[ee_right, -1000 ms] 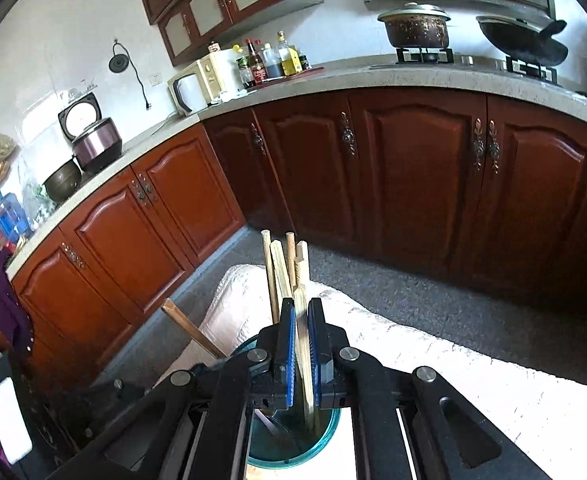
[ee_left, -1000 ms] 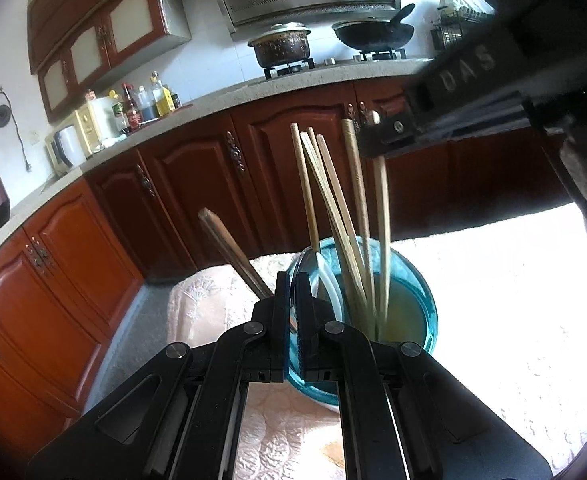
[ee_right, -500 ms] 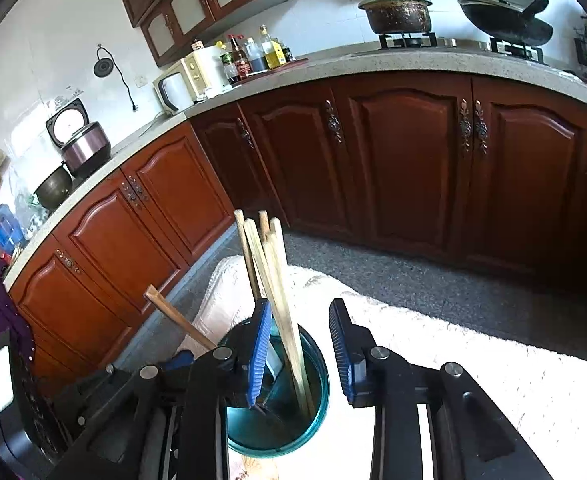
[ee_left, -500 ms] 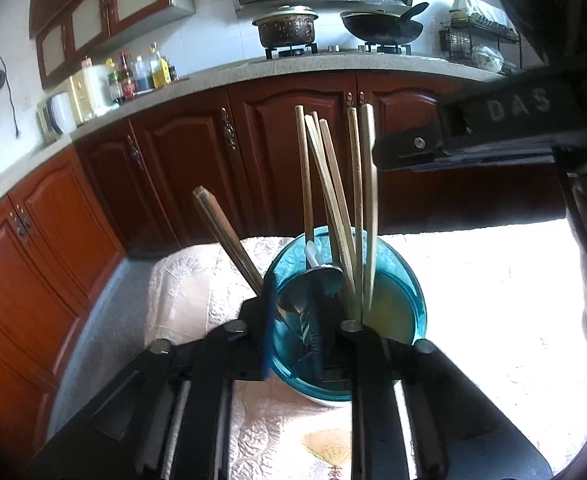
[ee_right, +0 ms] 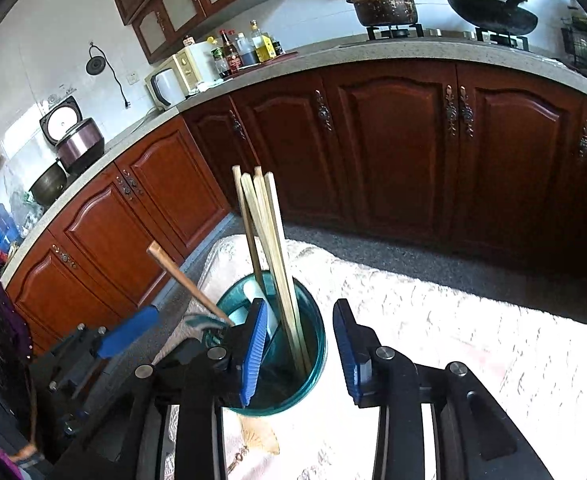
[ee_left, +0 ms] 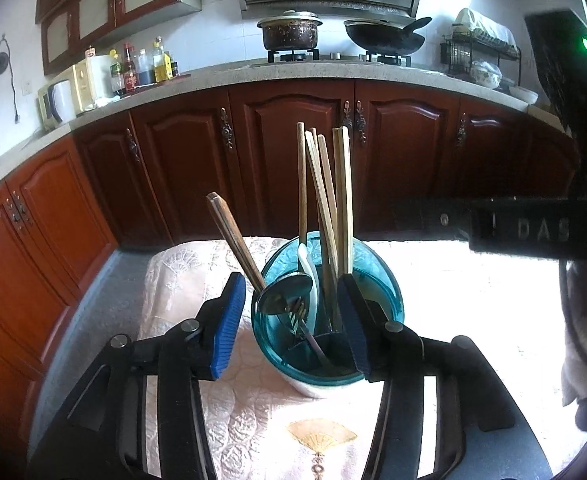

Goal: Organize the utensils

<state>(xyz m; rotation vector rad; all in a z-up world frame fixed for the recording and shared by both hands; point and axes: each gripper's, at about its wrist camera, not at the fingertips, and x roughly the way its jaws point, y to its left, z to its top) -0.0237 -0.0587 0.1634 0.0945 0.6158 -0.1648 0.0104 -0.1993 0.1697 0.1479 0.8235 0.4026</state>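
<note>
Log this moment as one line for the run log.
left tool: open, empty | right tool: open, empty | teal utensil holder: upright on tablecloth | chopsticks: standing inside | spoon, fork: inside

One teal holder (ee_left: pixel 377 300) stood on the cloth (ee_left: pixel 253 412), and two grippers hung over it, left (ee_left: pixel 293 320) and right (ee_right: pixel 299 344). It held five pale chopsticks (ee_left: pixel 343 200), one dark-handled ladle (ee_left: pixel 283 298), one fork (ee_left: pixel 297 314) and one white spoon (ee_left: pixel 307 260).
</note>
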